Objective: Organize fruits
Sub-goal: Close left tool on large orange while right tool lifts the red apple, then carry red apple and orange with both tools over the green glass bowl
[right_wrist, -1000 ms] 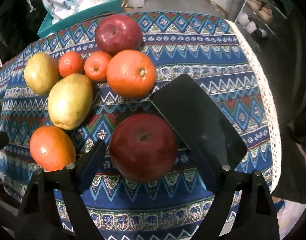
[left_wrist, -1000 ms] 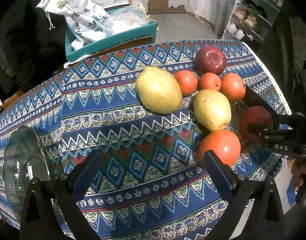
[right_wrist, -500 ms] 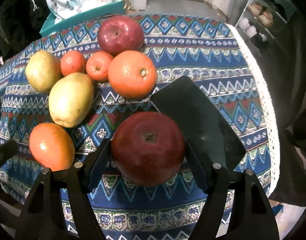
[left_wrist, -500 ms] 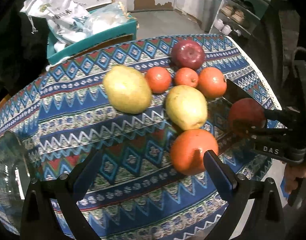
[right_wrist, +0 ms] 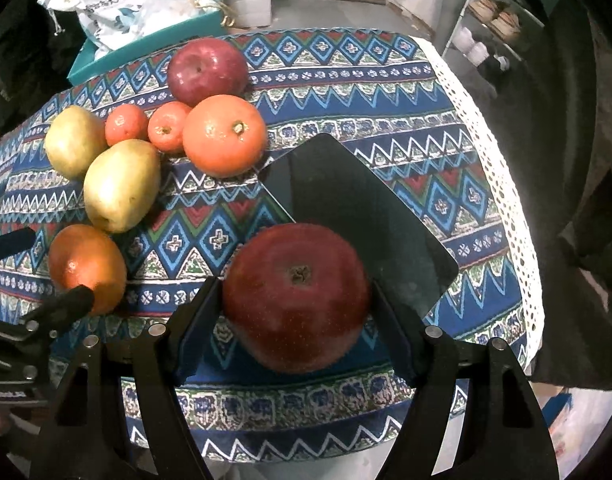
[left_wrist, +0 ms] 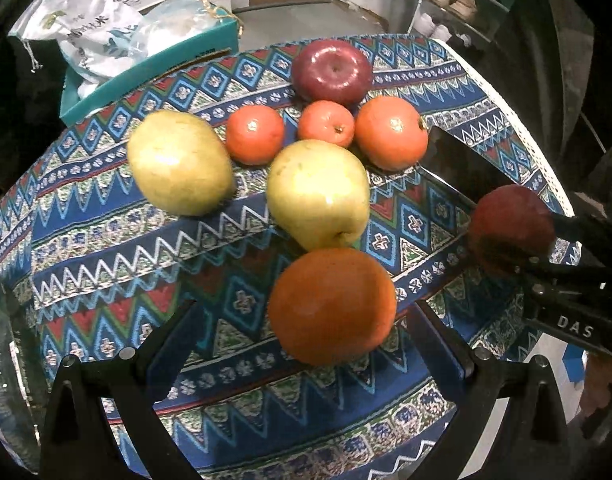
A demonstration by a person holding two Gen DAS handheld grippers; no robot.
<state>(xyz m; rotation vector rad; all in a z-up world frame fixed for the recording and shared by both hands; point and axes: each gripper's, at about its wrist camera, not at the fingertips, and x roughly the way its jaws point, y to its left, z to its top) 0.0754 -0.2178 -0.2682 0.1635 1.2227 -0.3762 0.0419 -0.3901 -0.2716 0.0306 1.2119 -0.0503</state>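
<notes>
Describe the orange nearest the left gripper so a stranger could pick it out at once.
On the patterned blue tablecloth, find the fruit cluster. The big orange lies at its near end, just below a yellow pear, straight ahead of the open left gripper. It sits apart from the other orange fruits.

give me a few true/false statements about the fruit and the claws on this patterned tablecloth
1. The right claw is shut on a dark red apple. True.
2. The left claw grips a pear. False: its jaws stand open on either side of the near orange, pads not pressing it.
3. Two yellow-green pears lie on the tablecloth. True.
4. The second red apple sits on the black slab. False: it rests on the cloth at the far end of the group.
5. Two small tangerines lie side by side. True.
</notes>
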